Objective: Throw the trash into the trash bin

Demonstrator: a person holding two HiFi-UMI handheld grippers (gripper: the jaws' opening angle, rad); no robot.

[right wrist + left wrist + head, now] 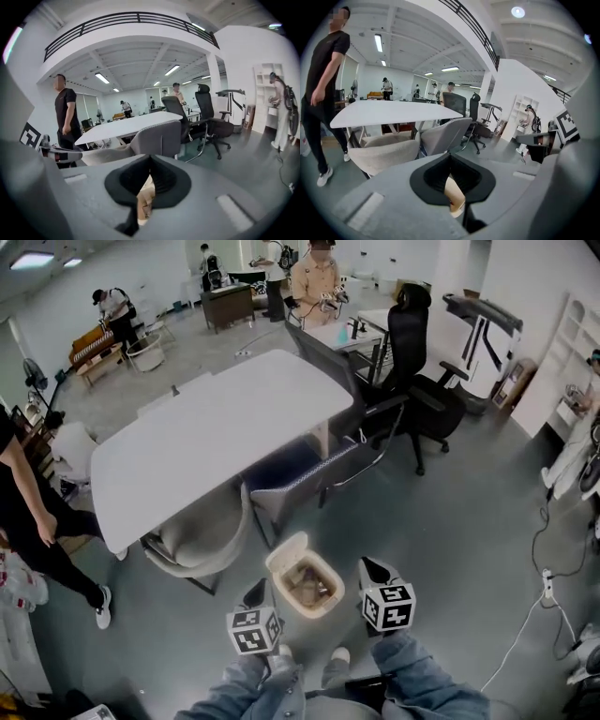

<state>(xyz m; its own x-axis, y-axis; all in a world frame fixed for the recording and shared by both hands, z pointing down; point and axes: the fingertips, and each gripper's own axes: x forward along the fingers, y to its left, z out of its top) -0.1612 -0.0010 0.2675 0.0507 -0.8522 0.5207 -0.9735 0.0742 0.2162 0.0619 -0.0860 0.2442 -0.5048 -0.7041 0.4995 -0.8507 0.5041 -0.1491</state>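
A cream trash bin [305, 587] stands on the grey floor just in front of my feet, with brownish trash lying inside it. My left gripper [255, 593] hovers at the bin's left rim and my right gripper [369, 568] at its right rim, both above it. In the left gripper view the black jaws [451, 157] meet with nothing between them, and a strip of the bin [454, 197] shows below them. The right gripper [150, 159] looks the same: jaws together, empty, the bin's contents [146, 199] visible beneath.
A white table [216, 427] stands beyond the bin with a beige chair [202, 540] and a grey chair [300, 479] tucked under it. A black office chair [412, 381] is farther right. A person in black [37, 521] walks at the left. Cables [548, 577] trail on the right.
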